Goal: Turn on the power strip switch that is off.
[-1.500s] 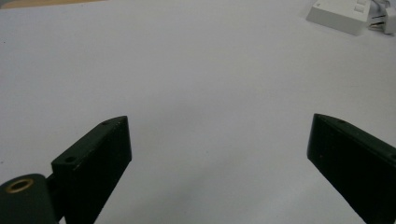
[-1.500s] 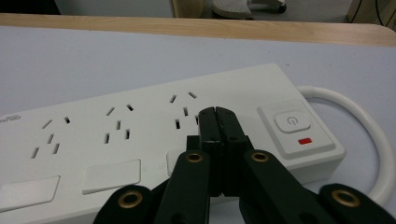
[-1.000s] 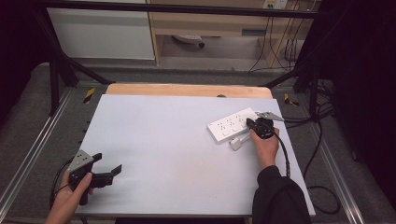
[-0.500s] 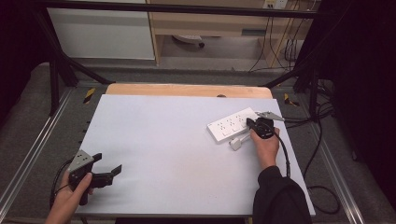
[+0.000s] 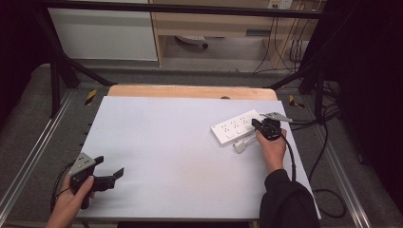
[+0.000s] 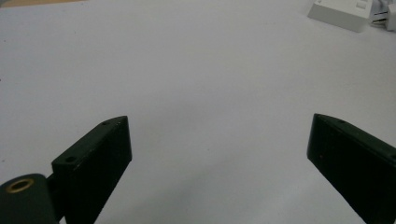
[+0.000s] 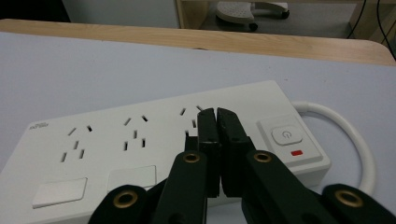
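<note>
Up close, the power strip [image 7: 154,144] is a flat white block with rows of slotted sockets, two blank rectangular covers along its near edge, and a push switch with a small red mark at one end (a thick white cable [image 7: 348,135] loops out from that end). It lies at the right side of the pale grey table top [image 5: 171,142], with a small white plug [image 5: 240,146] just beside its near edge. The right gripper [image 7: 216,114] hangs over the strip's sockets near the switch, jaws pressed together with nothing between them. The left gripper [image 5: 110,174] rests near the table's front left corner, jaws spread wide over bare surface. Beyond the table's wooden far edge [image 5: 190,91] stand a white cabinet [image 5: 104,33] and dangling cables
</note>
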{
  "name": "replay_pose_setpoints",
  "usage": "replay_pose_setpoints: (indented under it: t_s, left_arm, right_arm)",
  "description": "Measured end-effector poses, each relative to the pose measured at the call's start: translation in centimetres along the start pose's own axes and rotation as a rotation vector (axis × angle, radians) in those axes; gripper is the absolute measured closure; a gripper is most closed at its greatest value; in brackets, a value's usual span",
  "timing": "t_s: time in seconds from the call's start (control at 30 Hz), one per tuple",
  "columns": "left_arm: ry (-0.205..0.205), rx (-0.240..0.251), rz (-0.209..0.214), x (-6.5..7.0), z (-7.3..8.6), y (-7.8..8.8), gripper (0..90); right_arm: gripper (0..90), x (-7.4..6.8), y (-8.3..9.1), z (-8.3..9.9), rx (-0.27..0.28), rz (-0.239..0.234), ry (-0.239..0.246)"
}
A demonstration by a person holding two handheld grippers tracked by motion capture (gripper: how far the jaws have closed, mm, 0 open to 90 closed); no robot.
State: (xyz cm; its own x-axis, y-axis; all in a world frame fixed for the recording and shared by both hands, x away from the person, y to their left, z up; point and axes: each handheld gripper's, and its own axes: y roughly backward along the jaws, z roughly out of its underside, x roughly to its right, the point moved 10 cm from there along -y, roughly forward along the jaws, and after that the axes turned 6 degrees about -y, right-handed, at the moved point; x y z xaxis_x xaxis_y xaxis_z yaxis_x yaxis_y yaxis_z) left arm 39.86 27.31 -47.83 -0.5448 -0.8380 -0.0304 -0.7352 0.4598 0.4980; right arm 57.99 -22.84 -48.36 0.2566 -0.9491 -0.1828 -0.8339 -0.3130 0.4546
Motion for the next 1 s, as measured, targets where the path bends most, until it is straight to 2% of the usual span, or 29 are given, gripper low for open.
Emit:
replay_pose_setpoints:
  t_s: [0.27, 0.43, 0.6, 1.0]
  left_arm:
    - [0.0, 0.001, -0.001, 0.0, 0.0, 0.0, 6.5]
    - [0.0, -0.001, 0.0, 0.0, 0.0, 0.0, 6.5]
    - [0.0, -0.001, 0.0, 0.0, 0.0, 0.0, 6.5]
    - [0.0, 0.0, 0.0, 0.0, 0.0, 0.0, 6.5]
  right_arm:
    - [85.8, 0.0, 0.1, -0.3, 0.001, -0.006, -0.018]
    - [80.3, -0.3, 0.4, -0.4, 0.006, -0.017, -0.024]
    - [72.4, -0.5, 0.6, -0.7, 0.01, -0.022, -0.03]
    - [45.0, -1.1, 1.2, -1.5, 0.016, -0.024, -0.061]
